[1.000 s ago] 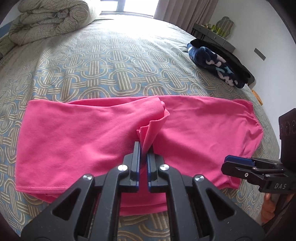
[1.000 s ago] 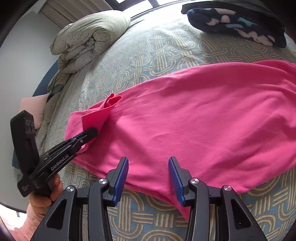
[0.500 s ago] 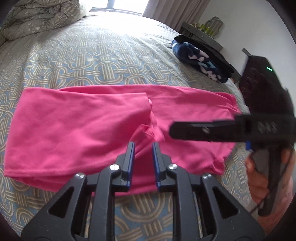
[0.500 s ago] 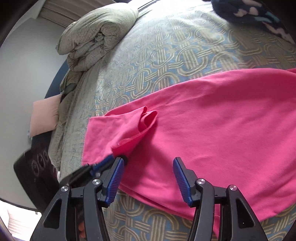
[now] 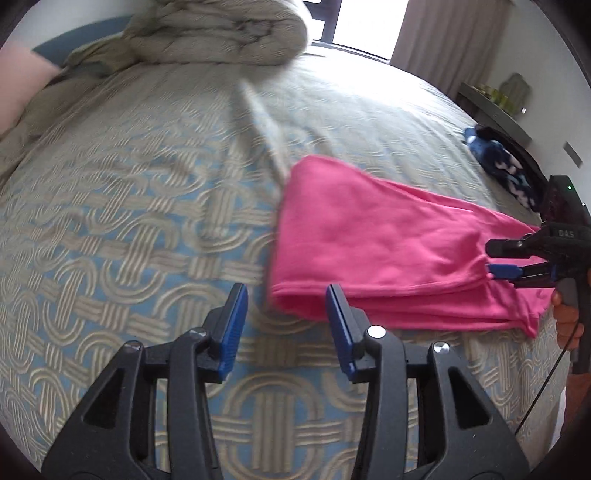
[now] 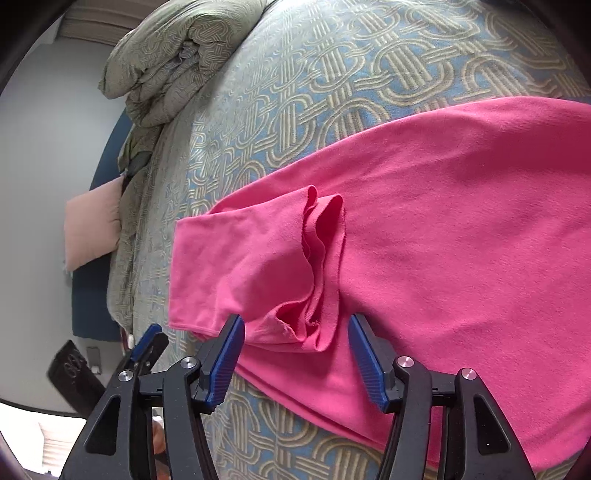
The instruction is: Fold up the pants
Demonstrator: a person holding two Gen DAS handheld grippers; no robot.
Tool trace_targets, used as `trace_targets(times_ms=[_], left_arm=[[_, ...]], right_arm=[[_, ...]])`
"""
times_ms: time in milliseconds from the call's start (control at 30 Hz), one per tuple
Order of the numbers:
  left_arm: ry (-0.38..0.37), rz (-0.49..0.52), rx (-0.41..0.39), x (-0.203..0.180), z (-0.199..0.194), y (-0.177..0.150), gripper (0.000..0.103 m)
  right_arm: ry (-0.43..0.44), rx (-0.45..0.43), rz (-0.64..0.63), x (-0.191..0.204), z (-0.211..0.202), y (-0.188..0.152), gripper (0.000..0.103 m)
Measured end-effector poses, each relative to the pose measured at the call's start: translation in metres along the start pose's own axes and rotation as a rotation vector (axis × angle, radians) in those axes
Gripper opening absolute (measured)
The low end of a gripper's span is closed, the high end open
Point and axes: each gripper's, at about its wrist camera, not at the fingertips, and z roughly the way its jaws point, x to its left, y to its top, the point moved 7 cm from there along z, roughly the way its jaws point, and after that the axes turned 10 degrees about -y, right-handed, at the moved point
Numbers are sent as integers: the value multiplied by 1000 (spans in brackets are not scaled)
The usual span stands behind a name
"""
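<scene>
Pink pants [image 5: 369,240] lie folded across the patterned bedspread [image 5: 129,221], the leg ends laid back over the body. My left gripper [image 5: 286,291] hovers at the near-left corner of the fold, its jaws opening and pressing on nothing. In the right wrist view the rumpled leg hems [image 6: 317,258] lie loose on the pants [image 6: 461,221]. My right gripper [image 6: 295,325] stands over those hems, jaws opening, the cloth between them but untouched by the pads. The left wrist view shows the right gripper [image 5: 493,260] at the far right. The left gripper's blue tip [image 6: 147,339] shows blurred at lower left.
A rolled grey-green duvet [image 5: 221,33] lies at the head of the bed, seen also as the duvet [image 6: 177,55] in the right wrist view. A navy patterned garment [image 5: 498,162] sits near the bed's right edge. A pale pillow [image 6: 92,225] rests beside the bed.
The left gripper let go of the leg hem, opened and swung left to the folded end. The right gripper moved left over the dropped hems and widened.
</scene>
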Motion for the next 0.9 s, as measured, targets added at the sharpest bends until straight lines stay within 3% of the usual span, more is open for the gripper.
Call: trace_targets(times_ms=[233,267,300,400,533,733,900], left_arm=[[3,40,29,3,15,-9,49],[-5,54,32,-1,20,-8,49],[-8,58,34,-2,23,-7,49],[-38,74,39,-14,31,-4,52],[-21,146,22,-29,32,-3,67],[41,146,12,-32,44,5,69],[160,81,18,-11,53,12,69]], right_arm=[[-17,8,-26,19,18,13,58],[-44,-2,-38,22,18,15,37],[-80,-8,-53,24,19,16,8],[-96,-40,-60,32,12,17,7],[-33,-115,-91,58,-18,21,6],[53,-219,-225,132,-70,31,6],[102,-276,-311,176,-99,26,6]])
